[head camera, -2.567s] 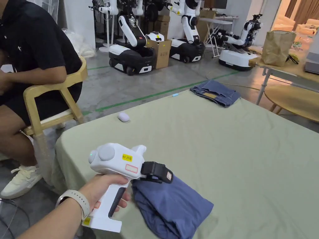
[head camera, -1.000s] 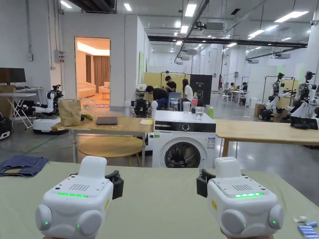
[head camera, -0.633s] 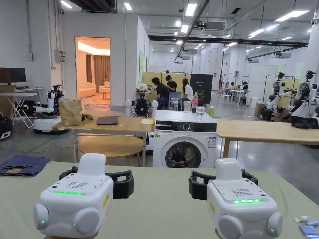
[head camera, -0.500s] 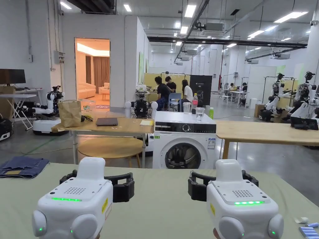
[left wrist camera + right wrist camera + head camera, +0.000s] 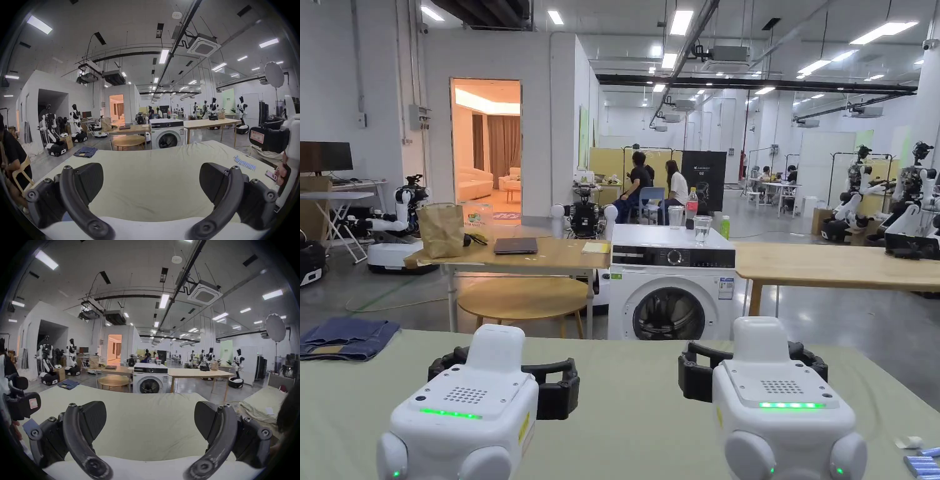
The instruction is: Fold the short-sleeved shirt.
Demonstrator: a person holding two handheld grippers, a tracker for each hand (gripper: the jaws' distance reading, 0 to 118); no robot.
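Both grippers were held level over the pale green table (image 5: 625, 387), side by side and apart, jaws spread wide with nothing between them. The head view took in the white backs of the left gripper (image 5: 505, 374) and right gripper (image 5: 753, 369), each with a green light bar, and a washing machine (image 5: 672, 287) beyond the table's far edge. The left gripper view looked out between its own black jaws (image 5: 151, 178) across bare cloth; it added a seated person (image 5: 11, 155) on a wooden chair at the left, and the right gripper (image 5: 267, 139) at its right edge. The right gripper view (image 5: 150, 417) caught the left gripper (image 5: 24, 402) at its left edge.

Just below that left gripper, at the table's near left, lay a scrap of blue fabric (image 5: 28, 425), apparently part of the short-sleeved shirt. Too little of it was visible to tell which way it pointed or how its long axis ran. Folded jeans (image 5: 344, 337) sat at the table's far left corner, well apart from both grippers.
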